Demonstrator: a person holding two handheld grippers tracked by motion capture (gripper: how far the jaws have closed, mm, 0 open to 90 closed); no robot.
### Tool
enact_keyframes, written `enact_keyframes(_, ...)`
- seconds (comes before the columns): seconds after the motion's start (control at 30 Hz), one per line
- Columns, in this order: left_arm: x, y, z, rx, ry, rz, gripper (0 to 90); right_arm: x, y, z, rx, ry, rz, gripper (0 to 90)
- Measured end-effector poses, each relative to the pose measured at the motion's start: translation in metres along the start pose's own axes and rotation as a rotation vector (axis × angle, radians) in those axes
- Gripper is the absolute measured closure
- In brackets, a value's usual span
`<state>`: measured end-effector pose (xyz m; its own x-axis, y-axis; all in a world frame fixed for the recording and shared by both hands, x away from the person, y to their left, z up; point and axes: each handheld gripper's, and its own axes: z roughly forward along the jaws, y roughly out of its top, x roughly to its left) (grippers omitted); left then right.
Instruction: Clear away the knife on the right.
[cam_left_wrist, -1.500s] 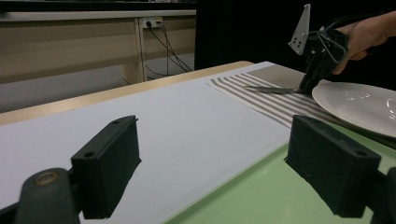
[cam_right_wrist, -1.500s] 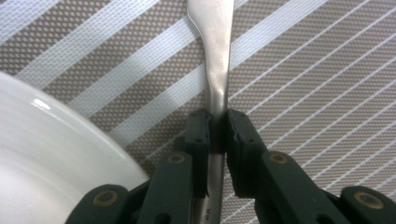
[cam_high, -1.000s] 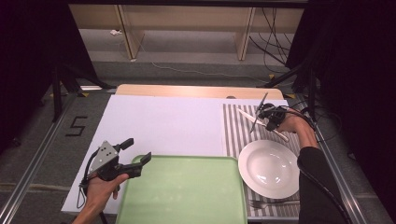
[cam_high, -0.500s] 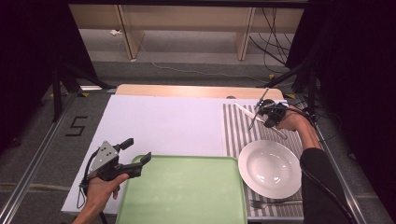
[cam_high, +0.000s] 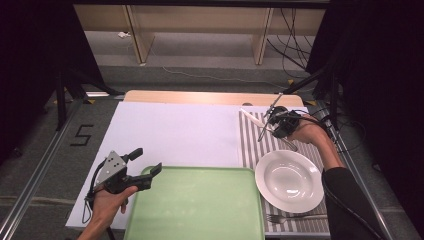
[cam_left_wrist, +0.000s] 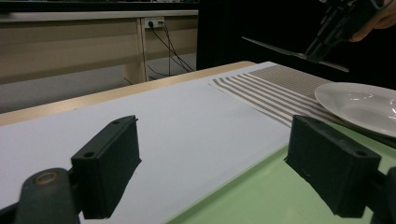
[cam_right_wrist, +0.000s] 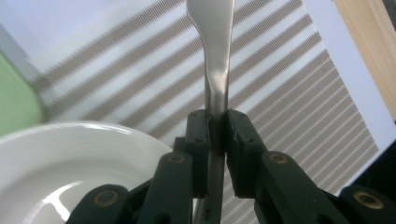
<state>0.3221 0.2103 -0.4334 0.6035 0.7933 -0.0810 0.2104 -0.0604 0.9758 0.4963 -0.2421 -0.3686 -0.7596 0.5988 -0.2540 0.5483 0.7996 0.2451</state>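
Steel utensil (cam_right_wrist: 217, 70) clamped in right gripper (cam_right_wrist: 218, 128).

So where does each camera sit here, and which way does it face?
High view: above the person's side, looking forward and down on the table; both forearms enter from below.
Left gripper view: rides the left gripper, looking across the green tray.
Right gripper view: rides the right gripper, looking down its knife.
All share the white plate.

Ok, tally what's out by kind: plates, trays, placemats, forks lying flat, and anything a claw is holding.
White plate: 1
Green tray: 1
Striped placemat: 1
Fork lying on the placemat: 1
Metal utensil in right claw: 1
Total: 5
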Motion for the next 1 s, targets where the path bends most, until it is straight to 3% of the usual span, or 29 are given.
enact_keyframes(0.03,0.000,0.000,0.000,0.000,0.001,0.000,16.5,0.006,0.002,-0.004,-0.020,0.020,0.013,80.6)
enact_keyframes(0.43,0.000,0.000,-0.001,0.000,0.004,0.001,16.5,0.035,0.006,-0.021,-0.090,0.068,0.054,80.7)
enact_keyframes(0.77,0.001,0.000,-0.001,0.000,0.014,-0.002,16.5,0.066,0.007,-0.032,-0.174,0.152,0.084,80.6)
enact_keyframes(1.0,0.002,0.000,-0.002,-0.004,0.018,-0.008,16.5,0.089,0.009,-0.029,-0.188,0.188,0.053,80.7)
